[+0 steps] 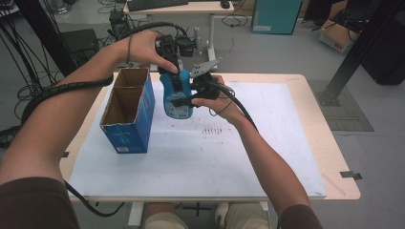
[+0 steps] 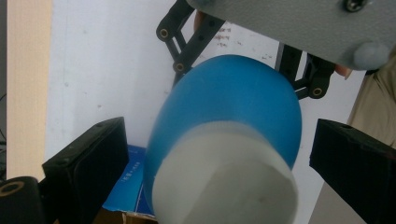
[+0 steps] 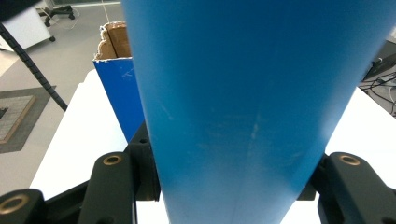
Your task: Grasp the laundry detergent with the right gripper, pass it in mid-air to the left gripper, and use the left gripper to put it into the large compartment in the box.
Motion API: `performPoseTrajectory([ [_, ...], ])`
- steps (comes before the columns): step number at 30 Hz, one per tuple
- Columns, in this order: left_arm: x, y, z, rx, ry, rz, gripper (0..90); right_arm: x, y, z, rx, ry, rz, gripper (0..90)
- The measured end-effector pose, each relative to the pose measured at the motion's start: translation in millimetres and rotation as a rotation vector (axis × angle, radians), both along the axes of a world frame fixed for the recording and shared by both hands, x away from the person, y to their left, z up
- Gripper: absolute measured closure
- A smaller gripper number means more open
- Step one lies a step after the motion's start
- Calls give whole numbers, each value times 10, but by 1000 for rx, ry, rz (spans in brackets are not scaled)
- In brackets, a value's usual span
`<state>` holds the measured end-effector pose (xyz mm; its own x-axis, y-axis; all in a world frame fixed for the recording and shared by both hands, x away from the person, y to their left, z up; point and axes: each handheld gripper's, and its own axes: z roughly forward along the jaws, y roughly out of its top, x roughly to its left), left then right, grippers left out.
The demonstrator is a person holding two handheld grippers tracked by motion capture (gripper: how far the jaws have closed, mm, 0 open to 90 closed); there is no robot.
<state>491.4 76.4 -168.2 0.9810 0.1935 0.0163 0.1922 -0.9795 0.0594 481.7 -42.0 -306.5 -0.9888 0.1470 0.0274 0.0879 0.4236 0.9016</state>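
While our right gripper (image 1: pixel 191 98) clamps the blue plastic bottle (image 1: pixel 175 98) mid-frame for steadiness, our left gripper's (image 1: pixel 173 67) released jaws straddle its white cap (image 2: pixel 224 179).

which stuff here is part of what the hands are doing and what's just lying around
In use:
- blue bottle, white cap
- right gripper, clamped on its body
- left gripper, jaws apart around the cap
- open blue box beside it, probably

Lying about:
- keyboard
- cardboard box

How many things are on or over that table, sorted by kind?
Blue cardboard box: 1
Blue bottle with white cap: 1
Handheld grippers: 2, left gripper and right gripper
Total: 4
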Motion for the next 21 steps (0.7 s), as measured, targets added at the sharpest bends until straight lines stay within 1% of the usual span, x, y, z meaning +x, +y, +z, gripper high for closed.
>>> performPoseTrajectory([
  [2,6,0,-8,0,4,-2,50,0,2,-3,3,-1,1,432],
  [3,4,-2,-12,1,2,-3,50,11,-1,-5,-3,-15,7,432],
  [6,-3,0,-17,-4,2,-3,54,15,-1,-7,-5,-17,12,432],
  [8,-4,3,-20,-4,-3,-3,56,10,-4,-4,-7,-15,13,432],
  [9,-5,4,-20,-2,-7,-4,57,-2,-1,0,0,1,12,432],
  [11,-6,3,-21,-3,-8,-4,63,-3,-1,1,0,0,13,432],
  [12,-2,-4,-17,7,-2,-16,71,12,-4,-1,-6,-25,18,432],
  [14,-12,-8,-23,-2,-13,-15,97,10,-5,0,-8,-30,19,432],
  [15,-12,-8,-23,-2,-13,-15,110,-1,-1,1,0,-15,26,432],
  [17,-10,-12,-21,1,-8,-22,119,-1,-2,4,-4,-19,27,432],
  [18,-17,-16,-29,3,-13,-23,156,-8,-1,5,-6,-13,29,432],
  [19,-17,-16,-29,3,-13,-23,169,-9,-1,7,-6,-13,31,432],
  [20,-14,-17,-27,6,-4,-24,188,-10,0,6,-4,-16,33,432],
  [21,-10,-14,-26,10,-4,-24,204,-11,-2,8,-5,-16,35,432],
])
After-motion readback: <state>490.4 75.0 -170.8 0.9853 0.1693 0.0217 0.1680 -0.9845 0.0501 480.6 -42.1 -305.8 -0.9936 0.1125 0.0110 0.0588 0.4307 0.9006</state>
